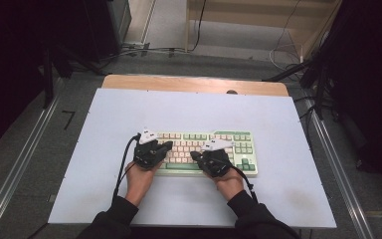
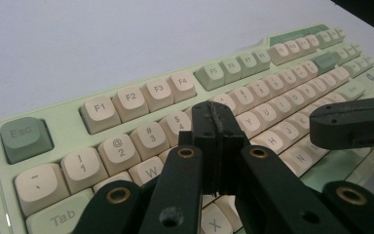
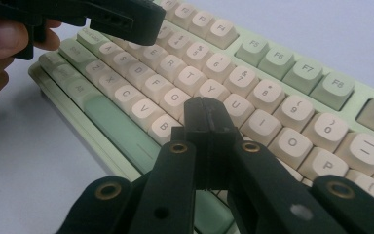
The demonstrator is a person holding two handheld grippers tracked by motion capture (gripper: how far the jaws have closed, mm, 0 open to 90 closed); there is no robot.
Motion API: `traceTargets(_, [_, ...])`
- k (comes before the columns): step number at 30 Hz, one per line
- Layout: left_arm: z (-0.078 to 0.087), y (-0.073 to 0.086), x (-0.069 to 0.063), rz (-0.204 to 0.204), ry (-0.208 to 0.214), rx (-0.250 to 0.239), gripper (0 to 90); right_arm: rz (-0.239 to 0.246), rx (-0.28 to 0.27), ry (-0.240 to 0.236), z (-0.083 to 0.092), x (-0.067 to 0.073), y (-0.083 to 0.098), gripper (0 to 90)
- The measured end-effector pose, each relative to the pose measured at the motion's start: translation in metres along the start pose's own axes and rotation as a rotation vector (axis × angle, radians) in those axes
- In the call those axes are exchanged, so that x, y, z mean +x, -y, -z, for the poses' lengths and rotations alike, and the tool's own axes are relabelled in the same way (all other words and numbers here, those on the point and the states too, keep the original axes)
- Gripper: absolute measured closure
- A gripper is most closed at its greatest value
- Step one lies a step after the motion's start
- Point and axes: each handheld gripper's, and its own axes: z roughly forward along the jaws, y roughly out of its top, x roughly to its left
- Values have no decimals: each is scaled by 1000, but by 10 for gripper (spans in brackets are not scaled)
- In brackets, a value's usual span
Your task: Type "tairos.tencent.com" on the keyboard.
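keyboard (image 1: pixel 204 152) mid-table | left gripper (image 1: pixel 167 146) over its left keys, jaws pressed together | right gripper (image 1: pixel 195 156) over its middle keys, jaws pressed together

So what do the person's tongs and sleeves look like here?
Both the left tongs and the right tongs are matte black with brass-coloured rivets, each topped by a grey three-cornered plate and trailing a black cable. The person wears dark long sleeves.

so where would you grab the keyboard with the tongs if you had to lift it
Probably by the short ends of the keyboard, one tongs per end, coming in level from left and right. It lies flat and wide on the white table, so the thin green edges are likely the only parts narrow enough. Both left tongs and right tongs are shut and would need opening.
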Motion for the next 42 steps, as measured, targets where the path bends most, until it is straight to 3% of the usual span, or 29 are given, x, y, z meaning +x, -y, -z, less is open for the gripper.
traceTargets(42, [-17, -3, -11, -15, 36, 27, 900, -19, -20, 18, 8, -8, 0, 879])
